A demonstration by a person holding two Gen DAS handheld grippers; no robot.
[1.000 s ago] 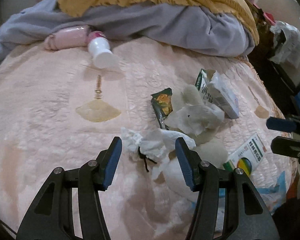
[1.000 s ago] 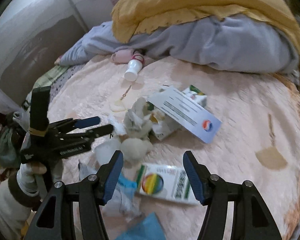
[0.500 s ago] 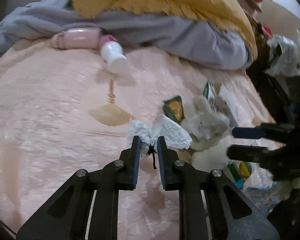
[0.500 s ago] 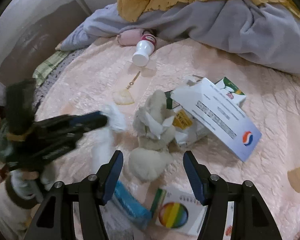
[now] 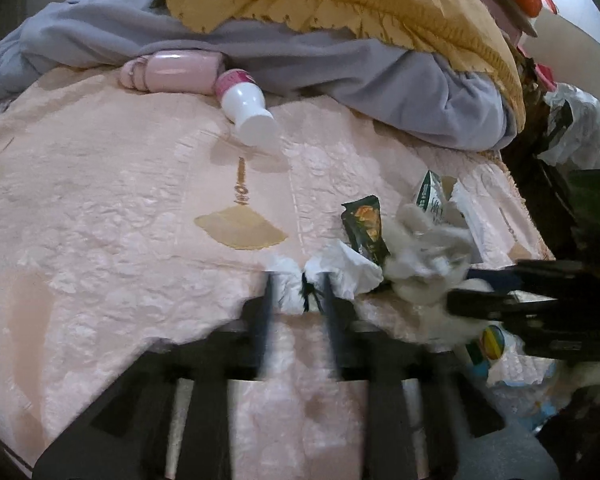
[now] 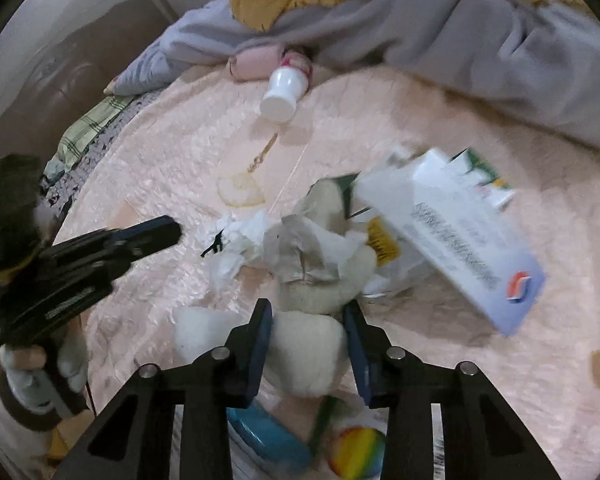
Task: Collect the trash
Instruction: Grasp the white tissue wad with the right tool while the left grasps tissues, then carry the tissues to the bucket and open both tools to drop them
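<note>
Left gripper (image 5: 296, 288), clamped on the white tissue (image 5: 342, 270) 0.5 s ago, has just been opening; tissue lies loose between its jaws on the bed (image 5: 100, 200), likely dropped. Right gripper (image 6: 308, 322) has just been closing around a cream wad (image 6: 306, 354), apparently gripping it.

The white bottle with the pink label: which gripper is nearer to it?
Left. The left gripper is at the crumpled tissue just below the bottle; the right gripper is lower, around a cream wad.

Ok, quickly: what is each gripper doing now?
Left gripper: just opened, holding nothing; tissue lies beyond its tips.
Right gripper: just closed on the cream wad.
</note>
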